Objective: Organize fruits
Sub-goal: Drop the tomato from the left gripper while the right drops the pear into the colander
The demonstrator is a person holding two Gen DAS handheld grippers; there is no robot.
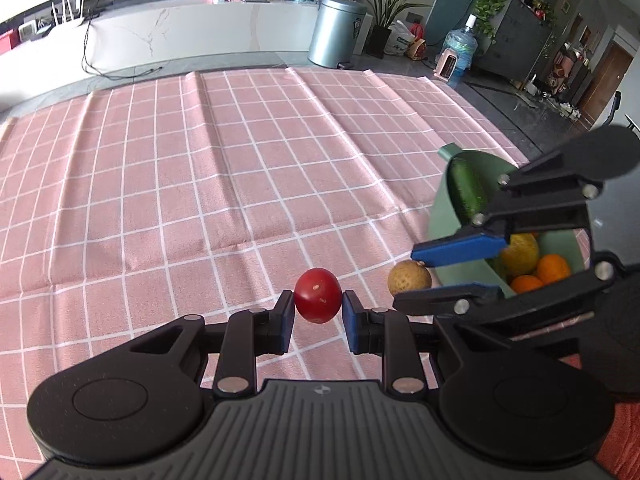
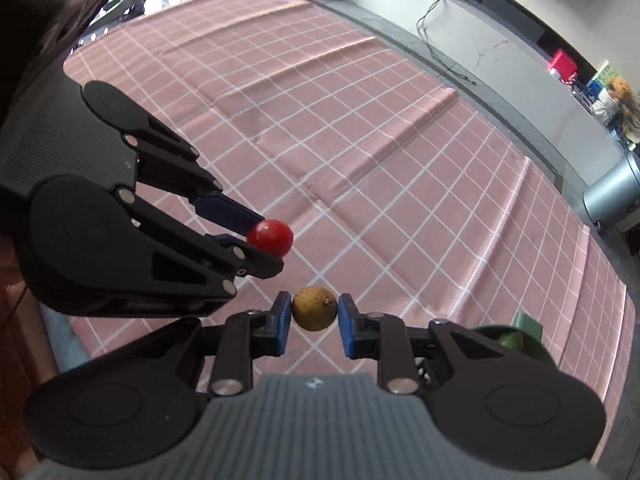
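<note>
My left gripper (image 1: 318, 300) is shut on a small red tomato (image 1: 318, 295), held just above the pink checked cloth (image 1: 200, 180). My right gripper (image 2: 313, 312) is shut on a small brown round fruit (image 2: 313, 309). In the left wrist view the right gripper (image 1: 420, 276) comes in from the right with the brown fruit (image 1: 409, 278) between its fingers, next to a green bowl (image 1: 444, 208). The bowl holds a cucumber (image 1: 466, 188), a yellow fruit (image 1: 520, 254) and oranges (image 1: 552, 268). In the right wrist view the left gripper (image 2: 264, 240) holds the tomato (image 2: 270, 237) at the left.
The cloth covers the table, with its far edge toward a white counter (image 1: 180, 36). A metal bin (image 1: 336, 32), plants (image 1: 384, 12) and a water jug (image 1: 460, 50) stand on the floor beyond. The green bowl's handle (image 2: 528, 330) shows at the right wrist view's lower right.
</note>
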